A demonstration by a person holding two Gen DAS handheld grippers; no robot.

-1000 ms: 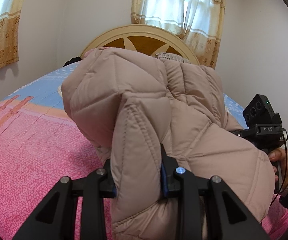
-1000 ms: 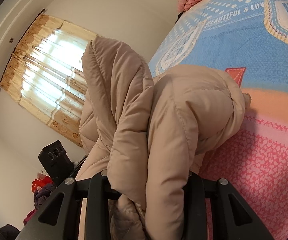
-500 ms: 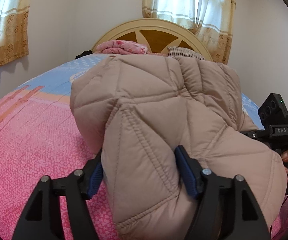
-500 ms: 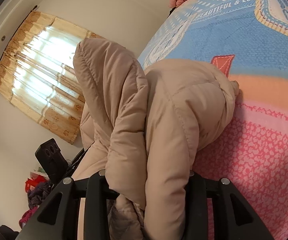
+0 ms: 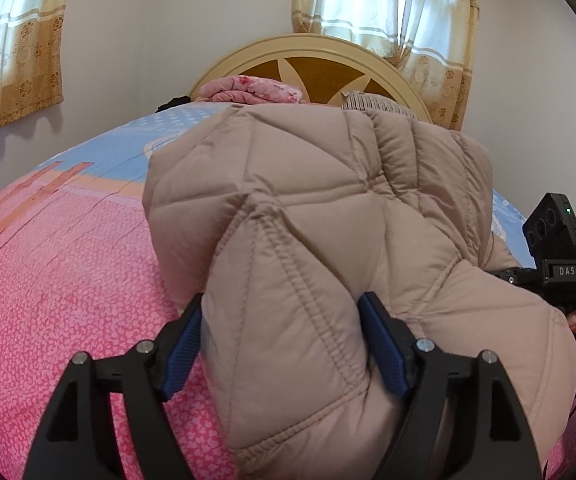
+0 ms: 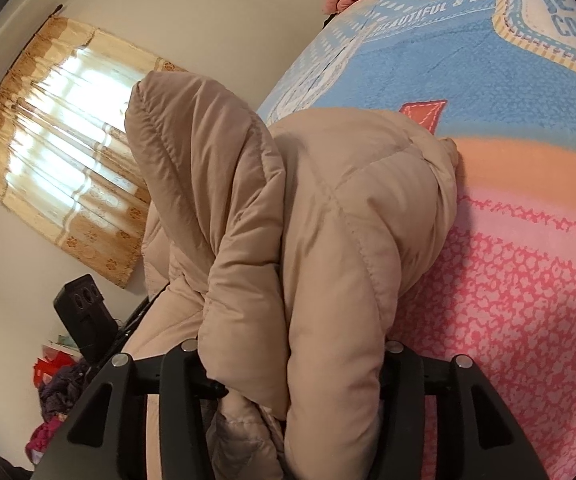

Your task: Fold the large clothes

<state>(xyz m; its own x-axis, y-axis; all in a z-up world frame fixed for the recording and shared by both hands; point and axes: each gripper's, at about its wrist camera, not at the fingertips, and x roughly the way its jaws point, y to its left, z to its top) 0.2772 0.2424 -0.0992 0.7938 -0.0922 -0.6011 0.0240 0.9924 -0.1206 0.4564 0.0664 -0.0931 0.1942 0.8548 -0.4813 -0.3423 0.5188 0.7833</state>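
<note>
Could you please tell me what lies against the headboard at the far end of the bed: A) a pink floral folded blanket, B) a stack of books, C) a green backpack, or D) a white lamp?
A: the left wrist view shows a pink floral folded blanket against the headboard.

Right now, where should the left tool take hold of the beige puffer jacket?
Probably the quilted fold of the puffer jacket standing between the open pads of the left tool, approached straight ahead from the near side: it fits the gap, and its stitched seams should slip less than puffy panels.
</note>
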